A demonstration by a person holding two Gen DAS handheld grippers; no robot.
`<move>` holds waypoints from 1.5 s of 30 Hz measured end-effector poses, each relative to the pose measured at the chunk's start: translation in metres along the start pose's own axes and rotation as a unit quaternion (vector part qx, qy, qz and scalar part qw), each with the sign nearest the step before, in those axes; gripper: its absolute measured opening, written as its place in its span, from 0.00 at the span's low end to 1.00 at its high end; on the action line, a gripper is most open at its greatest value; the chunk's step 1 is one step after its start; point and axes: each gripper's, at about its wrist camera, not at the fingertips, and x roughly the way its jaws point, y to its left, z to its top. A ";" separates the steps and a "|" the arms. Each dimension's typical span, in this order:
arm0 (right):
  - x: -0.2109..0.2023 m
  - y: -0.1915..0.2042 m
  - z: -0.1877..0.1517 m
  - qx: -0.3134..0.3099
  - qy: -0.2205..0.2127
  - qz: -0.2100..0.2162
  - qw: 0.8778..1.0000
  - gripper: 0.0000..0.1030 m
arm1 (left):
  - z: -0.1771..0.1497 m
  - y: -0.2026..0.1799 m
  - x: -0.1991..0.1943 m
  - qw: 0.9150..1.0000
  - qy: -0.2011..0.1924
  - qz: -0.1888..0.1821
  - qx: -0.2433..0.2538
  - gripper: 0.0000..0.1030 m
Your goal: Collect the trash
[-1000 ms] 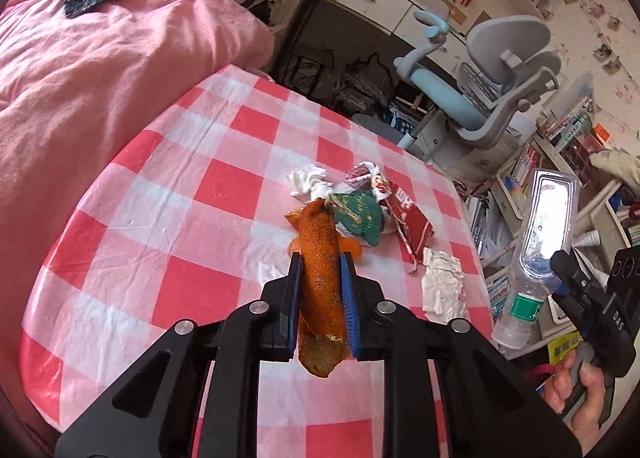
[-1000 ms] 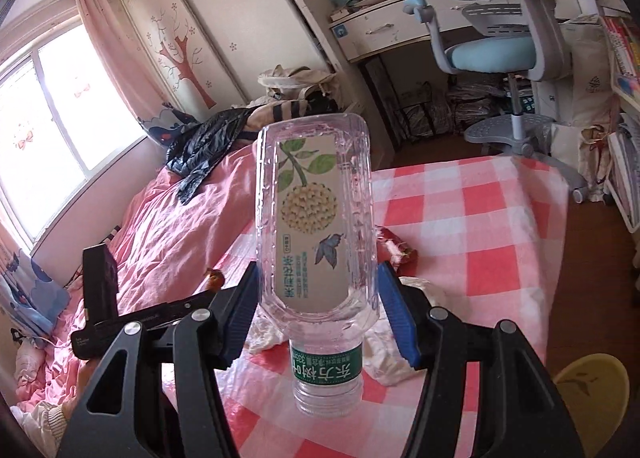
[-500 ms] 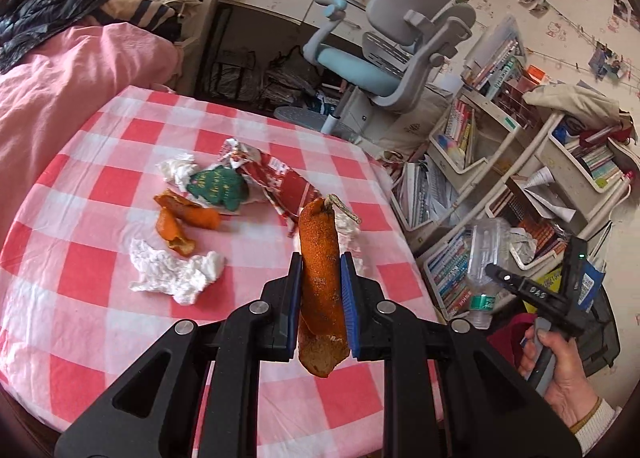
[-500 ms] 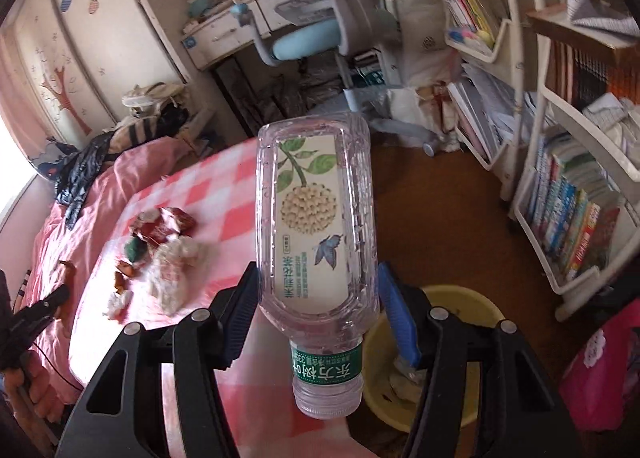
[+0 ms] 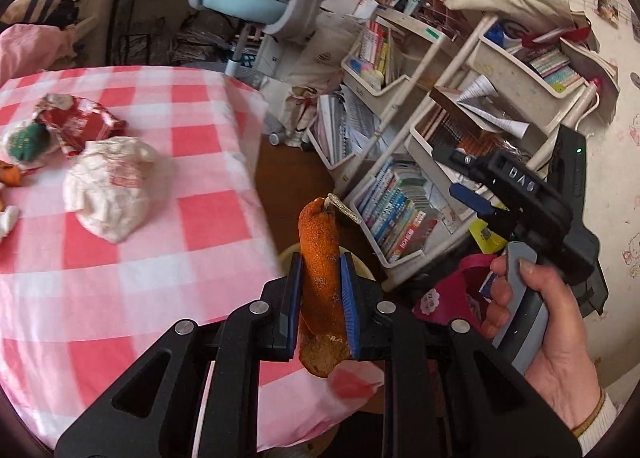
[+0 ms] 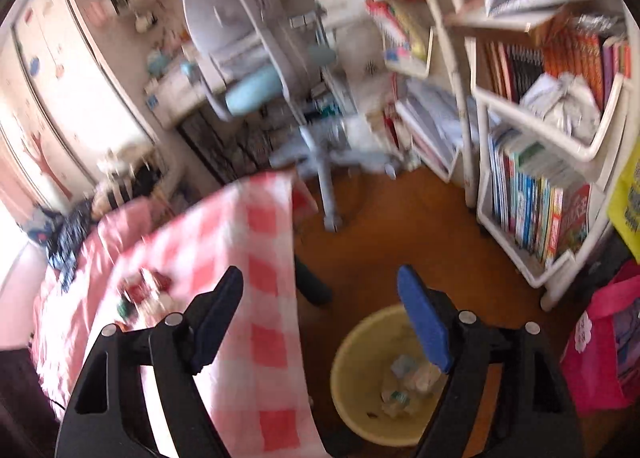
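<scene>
The left gripper (image 5: 320, 298) clamps an orange peel (image 5: 320, 282) past the edge of the checked table (image 5: 120, 250). The right gripper (image 6: 320, 318), jaws just opened with nothing between them, hangs above the yellow bin (image 6: 352, 370). To drop the peel cleanly, centre it over the bin before releasing. Only the right wrist view shows the bin's inside; only the left shows the crumpled wrappers (image 5: 108, 186) left on the table.

Motion-blurred checked tablecloth (image 6: 256, 266) and bin (image 6: 360, 358) contents, wrappers (image 6: 140, 290) there too smeared to identify
</scene>
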 end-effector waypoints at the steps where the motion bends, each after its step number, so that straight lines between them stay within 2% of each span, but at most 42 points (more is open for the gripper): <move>1: -0.004 -0.001 0.002 0.006 -0.013 0.004 1.000 0.75 | 0.002 -0.010 0.014 1.000 0.007 -0.001 0.002 0.17; 3: -0.009 -0.004 0.004 0.015 -0.030 0.008 0.999 0.75 | 0.006 -0.025 0.042 0.999 0.033 0.006 0.006 0.18; 5: -0.009 -0.006 0.007 0.022 -0.037 0.009 0.999 0.75 | 0.011 -0.033 0.058 0.998 0.057 0.012 0.005 0.29; 6: -0.009 -0.006 0.009 0.023 -0.040 0.010 0.999 0.75 | 0.014 -0.036 0.058 0.998 0.054 0.023 0.006 0.42; 7: -0.009 -0.006 0.010 0.023 -0.044 0.010 0.999 0.76 | 0.016 -0.037 0.052 0.999 0.039 0.025 0.010 0.50; 10: -0.010 0.000 0.013 0.022 -0.048 0.012 0.999 0.76 | 0.024 -0.028 0.026 0.998 -0.006 0.053 0.021 0.68; 16: 0.002 0.031 0.008 -0.011 -0.036 0.030 0.999 0.78 | 0.044 0.028 -0.033 0.991 -0.045 0.126 0.008 0.76; 21: 0.022 0.073 -0.004 -0.070 -0.010 0.035 0.997 0.79 | 0.055 0.088 -0.090 0.977 -0.087 0.196 0.012 0.85; 24: 0.032 0.093 -0.011 -0.087 -0.001 0.040 0.995 0.79 | 0.050 0.135 -0.106 0.969 -0.098 0.226 -0.029 0.87; 26: 0.039 0.102 -0.015 -0.091 0.004 0.041 0.995 0.80 | 0.049 0.166 -0.109 0.962 -0.073 0.252 -0.076 0.87; 29: 0.049 0.120 -0.022 -0.095 0.013 0.047 0.994 0.80 | 0.051 0.194 -0.123 0.958 -0.081 0.252 -0.112 0.87; 35: 0.068 0.161 -0.040 -0.139 0.030 0.058 0.988 0.80 | 0.044 0.226 -0.129 0.954 -0.054 0.263 -0.132 0.87; 41: 0.077 0.190 -0.057 -0.198 0.043 0.062 0.977 0.81 | 0.043 0.229 -0.130 0.955 -0.050 0.258 -0.137 0.87; 45: 0.080 0.194 -0.059 -0.211 0.049 0.063 0.974 0.82 | 0.043 0.228 -0.128 0.956 -0.045 0.256 -0.135 0.87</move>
